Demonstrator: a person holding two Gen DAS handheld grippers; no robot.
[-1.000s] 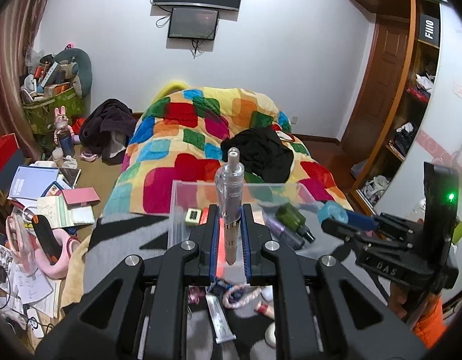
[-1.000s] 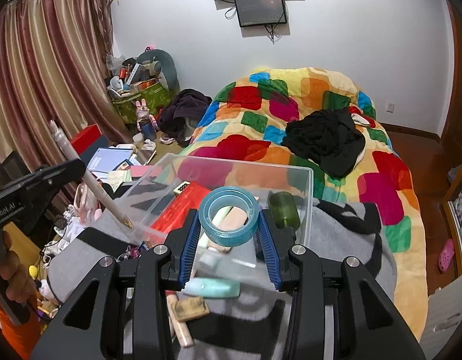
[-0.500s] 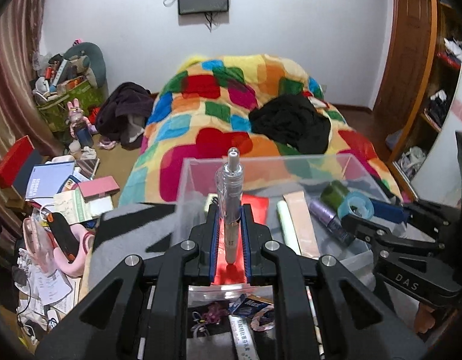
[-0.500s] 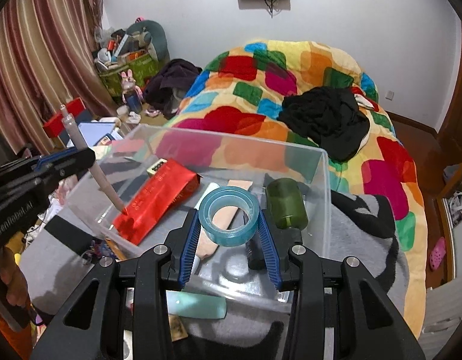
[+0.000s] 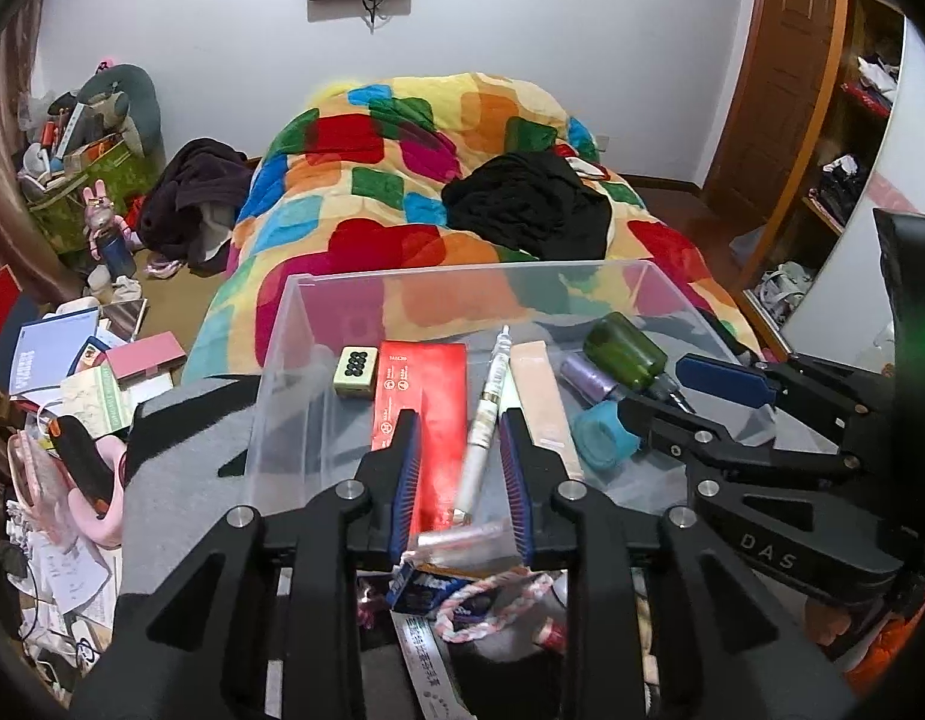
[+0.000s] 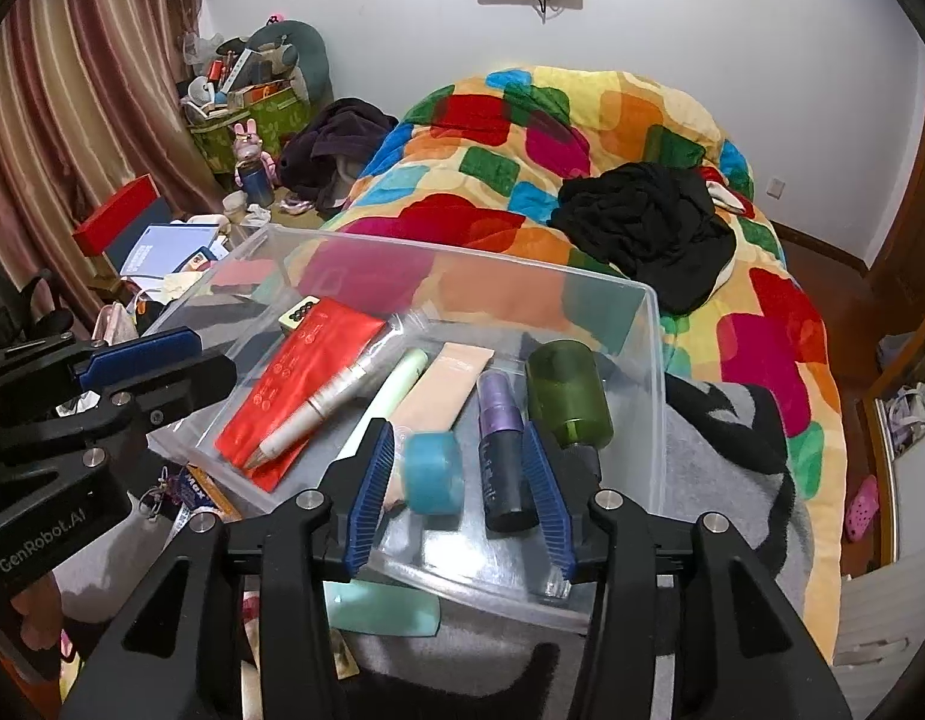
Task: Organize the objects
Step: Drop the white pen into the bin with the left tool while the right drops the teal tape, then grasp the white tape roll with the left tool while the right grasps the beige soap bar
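A clear plastic bin (image 5: 282,354) (image 6: 654,372) sits on a grey blanket at the foot of the bed. My left gripper (image 5: 459,468) is open over the bin's near edge; a white pen-like tube (image 5: 483,426) (image 6: 318,405) lies loose between its fingers on a red packet (image 5: 420,396) (image 6: 294,384). My right gripper (image 6: 459,486) is open; a blue tape roll (image 6: 432,471) (image 5: 600,438) rests in the bin between its fingers. The bin also holds a green bottle (image 6: 567,390), a purple bottle (image 6: 501,450), a beige tube (image 6: 444,378) and a mahjong tile (image 5: 356,367).
Loose items lie on the blanket before the bin: a mint tube (image 6: 384,606), a braided cord (image 5: 492,594), a lanyard (image 5: 426,660). A colourful quilt (image 5: 438,180) with black clothes (image 5: 528,210) lies behind. Books and clutter (image 5: 60,360) cover the floor on the left.
Both grippers lowered to the bin and opened. The pen dropped from the left gripper onto the red packet, and the tape roll dropped from the right gripper into the bin.
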